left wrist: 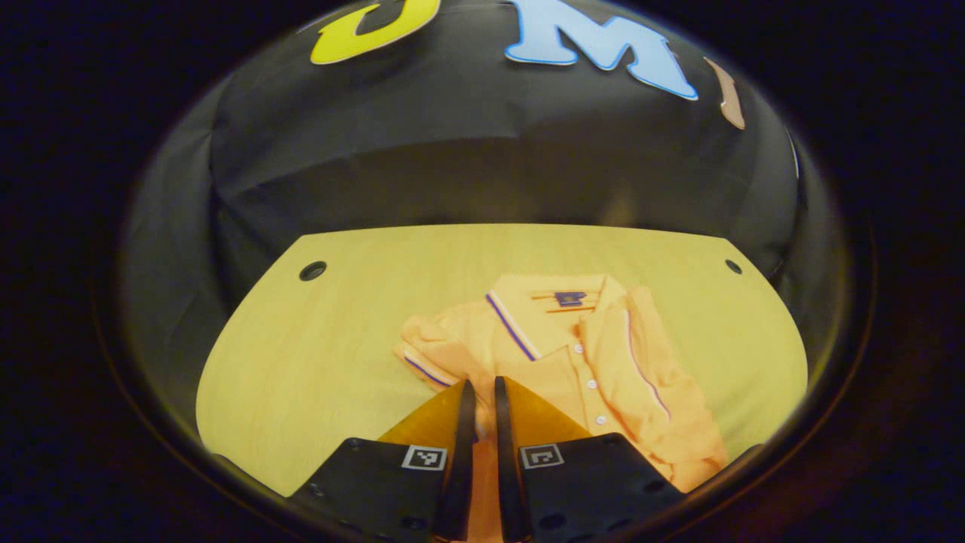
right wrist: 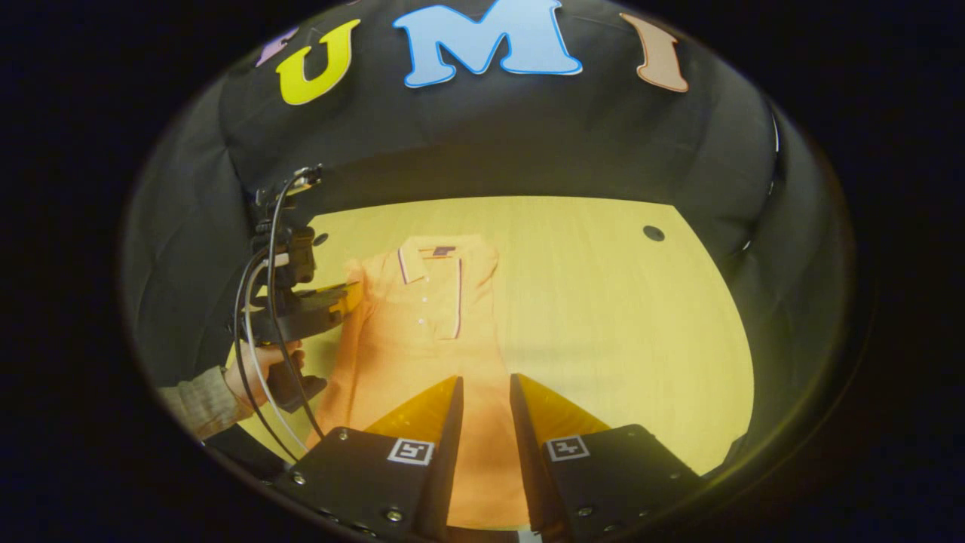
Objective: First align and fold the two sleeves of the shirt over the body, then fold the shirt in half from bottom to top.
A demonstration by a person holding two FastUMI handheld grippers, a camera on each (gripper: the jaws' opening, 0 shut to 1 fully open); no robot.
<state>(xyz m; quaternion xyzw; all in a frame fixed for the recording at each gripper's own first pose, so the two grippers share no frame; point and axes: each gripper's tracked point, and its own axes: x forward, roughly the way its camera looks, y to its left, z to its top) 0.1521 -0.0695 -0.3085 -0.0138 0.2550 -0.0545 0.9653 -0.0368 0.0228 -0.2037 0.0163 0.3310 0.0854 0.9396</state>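
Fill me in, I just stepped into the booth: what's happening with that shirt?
A person is folding an orange polo shirt on a wooden table with tongs in each hand. One sleeve already lies over the body. The left tongs hang above the shirt, jaws nearly closed; whether they pinch cloth is unclear. The right tongs hover open over the hem end. The bottom-to-top fold isn't done.

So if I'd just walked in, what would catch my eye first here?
Probably the orange polo shirt lying on the pale wooden table, collar toward the far wall, with one sleeve already folded over its body. Next, the left gripper at the shirt's edge in the right gripper view, held by a person's hand with cables trailing off it. The right gripper hovers over the shirt's lower part, fingers apart.
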